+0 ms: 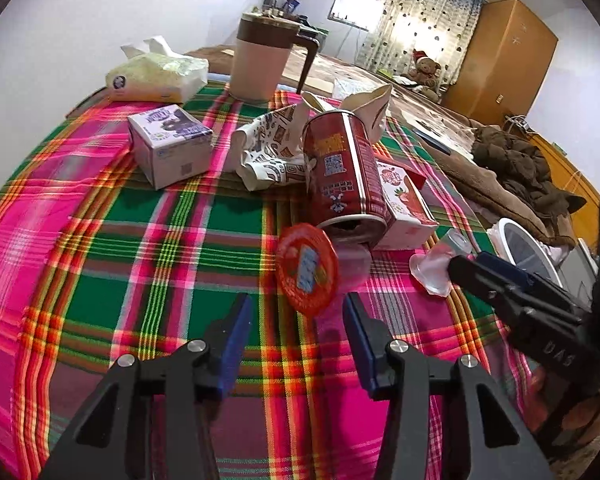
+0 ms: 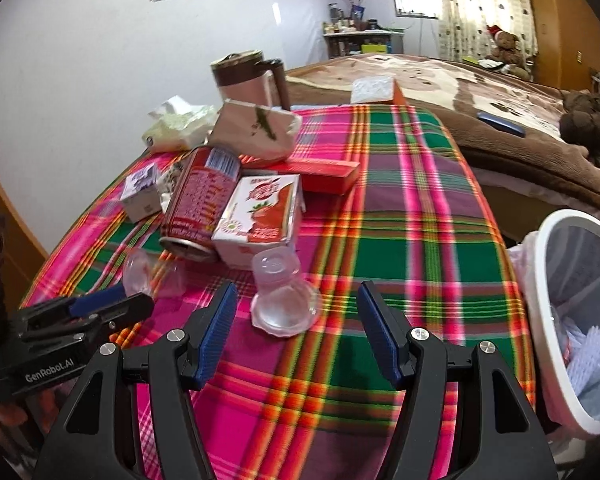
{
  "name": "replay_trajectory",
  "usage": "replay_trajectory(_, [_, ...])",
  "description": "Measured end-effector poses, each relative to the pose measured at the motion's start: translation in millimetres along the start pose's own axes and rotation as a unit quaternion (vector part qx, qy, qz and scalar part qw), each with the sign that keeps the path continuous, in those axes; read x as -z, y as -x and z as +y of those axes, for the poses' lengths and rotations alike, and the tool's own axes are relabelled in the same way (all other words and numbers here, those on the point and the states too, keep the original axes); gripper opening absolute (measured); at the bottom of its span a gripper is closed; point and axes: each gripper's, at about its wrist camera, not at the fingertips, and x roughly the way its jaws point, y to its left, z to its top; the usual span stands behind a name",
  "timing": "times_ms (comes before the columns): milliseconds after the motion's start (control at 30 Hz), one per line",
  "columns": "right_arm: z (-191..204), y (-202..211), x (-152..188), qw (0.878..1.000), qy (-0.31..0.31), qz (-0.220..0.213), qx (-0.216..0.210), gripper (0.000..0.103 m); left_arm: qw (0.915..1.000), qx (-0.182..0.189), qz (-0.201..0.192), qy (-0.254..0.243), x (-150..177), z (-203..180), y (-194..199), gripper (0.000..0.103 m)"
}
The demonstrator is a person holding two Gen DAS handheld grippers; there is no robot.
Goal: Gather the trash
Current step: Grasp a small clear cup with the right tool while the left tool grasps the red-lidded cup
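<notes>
Trash lies on a plaid tablecloth (image 1: 120, 240). A red can (image 1: 342, 168) lies on its side next to a red-and-white juice carton (image 1: 404, 204). A clear jelly cup with a red lid (image 1: 306, 268) lies on its side just ahead of my left gripper (image 1: 296, 320), which is open and empty. A second clear cup (image 2: 282, 298) stands upside down between the fingers of my right gripper (image 2: 294, 312), which is open around it without touching. That cup (image 1: 436, 264) and the right gripper (image 1: 472, 270) also show in the left wrist view. The left gripper (image 2: 112, 304) also shows in the right wrist view.
A white trash bin (image 2: 576, 312) with paper inside stands off the table's right edge. A purple-white carton (image 1: 168, 142), crumpled printed paper (image 1: 268, 152), a tissue pack (image 1: 156, 76), a brown-lidded jug (image 1: 260, 60) and a flat red box (image 2: 324, 170) sit further back. A bed lies beyond.
</notes>
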Motion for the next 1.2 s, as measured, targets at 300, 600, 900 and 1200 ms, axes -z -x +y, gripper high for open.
replay_trajectory(300, [0,-17,-7,0.999,-0.011,0.036,-0.003,0.064,0.9999,0.003,0.005,-0.014,-16,0,-8,0.077])
replay_trajectory(600, [-3,-21,-12,0.999,-0.029,0.038,-0.017,0.063,0.9996,0.003,0.014,-0.023,-24,2,-19,0.078])
replay_trajectory(900, [-3,-25,-13,0.999,-0.024,0.043,-0.023,0.038,0.9992,0.025,0.016,-0.027,-25,1,-18,0.068])
replay_trajectory(1200, [-5,-17,-11,0.999,-0.021,0.030,-0.028,0.032,0.9987,0.035,0.021,-0.030,-26,-5,-20,0.047])
